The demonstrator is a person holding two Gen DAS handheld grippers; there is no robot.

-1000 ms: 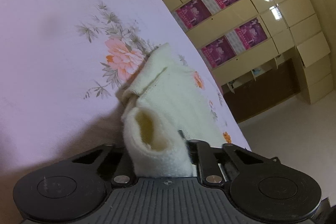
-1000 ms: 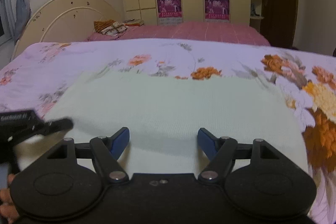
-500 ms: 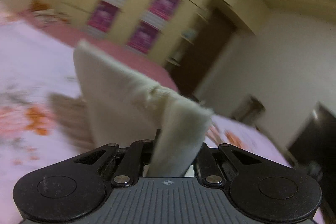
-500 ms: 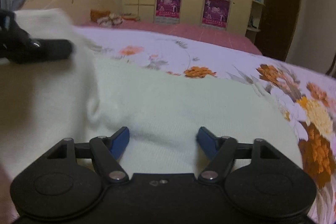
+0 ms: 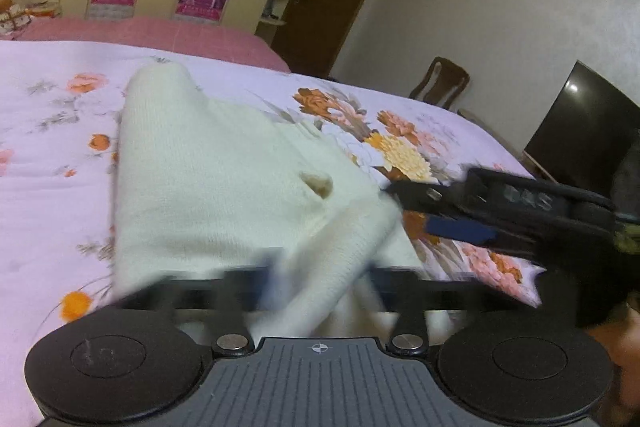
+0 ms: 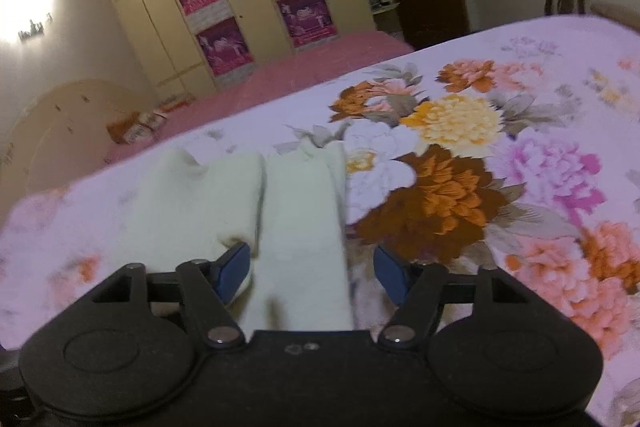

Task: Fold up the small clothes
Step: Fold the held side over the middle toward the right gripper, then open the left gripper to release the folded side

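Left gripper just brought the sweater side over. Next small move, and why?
Probably draw the left gripper back clear of the cream knitted sweater. Its fingers look spread, though blurred, and the folded-over side already lies along the garment on the floral bedsheet. The right gripper stands open over the strip and could then press it flat.

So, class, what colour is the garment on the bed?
Cream; the garment shows best in the left wrist view.

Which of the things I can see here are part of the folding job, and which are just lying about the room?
Part of the job:
cream knitted garment
left tongs
right tongs
floral bedspread

Just lying about:
chair
television
wardrobe posters
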